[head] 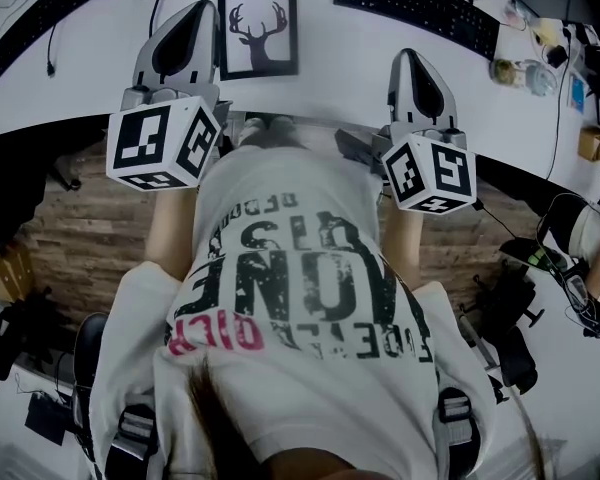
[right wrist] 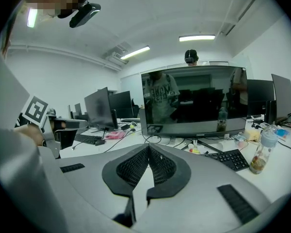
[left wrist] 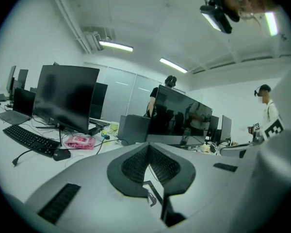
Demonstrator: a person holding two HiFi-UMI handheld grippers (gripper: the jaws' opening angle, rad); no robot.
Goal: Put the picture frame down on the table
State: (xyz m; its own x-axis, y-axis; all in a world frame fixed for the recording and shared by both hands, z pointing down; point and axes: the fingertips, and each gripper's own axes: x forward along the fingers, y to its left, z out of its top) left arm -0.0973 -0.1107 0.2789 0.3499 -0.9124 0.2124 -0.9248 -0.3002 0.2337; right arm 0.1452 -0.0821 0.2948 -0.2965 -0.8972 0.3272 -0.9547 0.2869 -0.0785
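The black picture frame [head: 258,30] with a deer-head silhouette lies flat on the white table [head: 360,58], clear of both grippers. My left gripper [head: 193,16] is just left of the frame, shut, with nothing between its pads. A sliver of the frame's edge [left wrist: 155,194] shows through the gap under the left gripper's jaws [left wrist: 148,146]. My right gripper [head: 409,61] hovers over the table to the right of the frame, also shut and empty. In the right gripper view, its pads [right wrist: 148,148] meet at the tip.
A black keyboard [head: 417,6] lies at the back right and another [head: 35,13] at the back left, with cables around. A bottle [right wrist: 262,152] and monitor [right wrist: 194,101] stand ahead of the right gripper. Other people stand behind the monitors [left wrist: 68,101].
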